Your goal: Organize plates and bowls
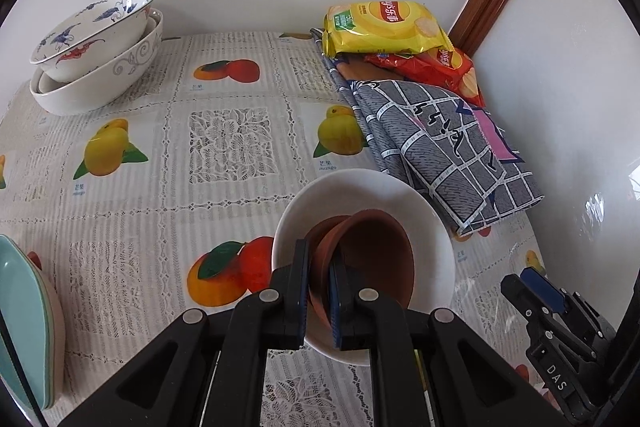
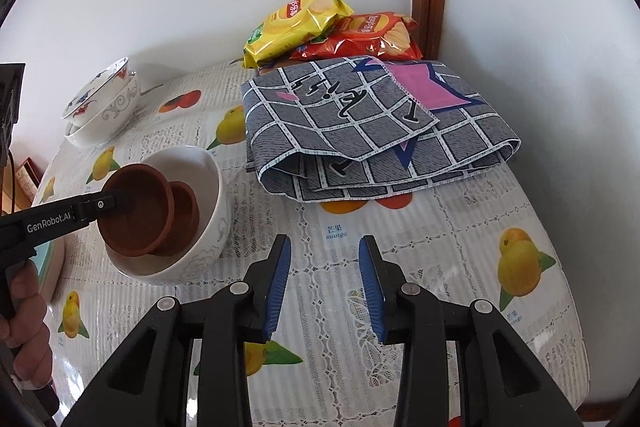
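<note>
My left gripper (image 1: 320, 259) is shut on the rim of a brown clay bowl (image 1: 372, 259), holding it tilted inside a white bowl (image 1: 424, 211). A second, smaller brown bowl (image 2: 186, 205) lies under it in the white bowl (image 2: 208, 211). The left gripper also shows in the right wrist view (image 2: 116, 205) on the brown bowl (image 2: 136, 211). My right gripper (image 2: 325, 279) is open and empty above the tablecloth, to the right of the white bowl. Stacked patterned bowls (image 1: 96, 47) stand at the far left by the wall. Teal plates (image 1: 28, 327) lie stacked at the left edge.
A folded grey checked cloth (image 2: 368, 131) lies at the right, with yellow (image 2: 300, 19) and red (image 2: 368, 35) chip bags behind it in the corner. A fruit-print tablecloth (image 1: 224, 147) covers the table. Walls close the far and right sides.
</note>
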A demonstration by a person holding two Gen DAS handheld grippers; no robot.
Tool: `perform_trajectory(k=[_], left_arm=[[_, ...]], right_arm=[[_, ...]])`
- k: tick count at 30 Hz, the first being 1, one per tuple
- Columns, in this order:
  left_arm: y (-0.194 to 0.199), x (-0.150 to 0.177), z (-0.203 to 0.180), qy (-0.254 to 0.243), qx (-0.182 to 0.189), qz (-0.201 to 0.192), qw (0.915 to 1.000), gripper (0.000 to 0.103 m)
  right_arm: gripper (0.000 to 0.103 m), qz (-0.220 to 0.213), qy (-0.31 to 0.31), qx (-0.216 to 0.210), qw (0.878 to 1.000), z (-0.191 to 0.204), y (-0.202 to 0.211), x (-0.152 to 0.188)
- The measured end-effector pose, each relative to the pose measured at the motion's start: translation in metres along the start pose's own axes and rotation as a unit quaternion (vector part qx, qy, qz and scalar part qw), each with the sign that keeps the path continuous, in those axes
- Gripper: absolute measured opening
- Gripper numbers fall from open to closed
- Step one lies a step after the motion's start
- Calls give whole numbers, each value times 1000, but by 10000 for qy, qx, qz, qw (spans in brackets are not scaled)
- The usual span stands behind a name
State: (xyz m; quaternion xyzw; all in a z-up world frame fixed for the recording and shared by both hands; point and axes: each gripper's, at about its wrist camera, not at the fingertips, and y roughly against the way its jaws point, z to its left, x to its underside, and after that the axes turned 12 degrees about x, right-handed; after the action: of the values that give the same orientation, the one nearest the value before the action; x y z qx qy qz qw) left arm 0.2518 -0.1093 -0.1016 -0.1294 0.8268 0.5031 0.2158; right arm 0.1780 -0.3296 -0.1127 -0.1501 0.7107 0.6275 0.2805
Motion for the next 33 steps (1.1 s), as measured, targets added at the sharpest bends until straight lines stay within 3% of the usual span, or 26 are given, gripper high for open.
perform_trajectory(k=[12,18,23,28,33], left_arm=[[-16,-1,4,159,85,86,9998,10],[-19,-1,3,155,185,83,9997,10],[-17,-2,-1,93,251,163,9995,24],[0,-2,-8,-62,205,-11,9998,34],[20,-5,-3,-76,61,-182,9998,36]], right_arm=[[35,-209,244,37,9995,11,1,-1],[35,-96,220,42,9997,14,-2,1],[35,-194,225,48,9995,16,4,0],[36,-277,257,-61,9993,22,10,-5],[36,-296,292,-285,9987,34,15,-13]])
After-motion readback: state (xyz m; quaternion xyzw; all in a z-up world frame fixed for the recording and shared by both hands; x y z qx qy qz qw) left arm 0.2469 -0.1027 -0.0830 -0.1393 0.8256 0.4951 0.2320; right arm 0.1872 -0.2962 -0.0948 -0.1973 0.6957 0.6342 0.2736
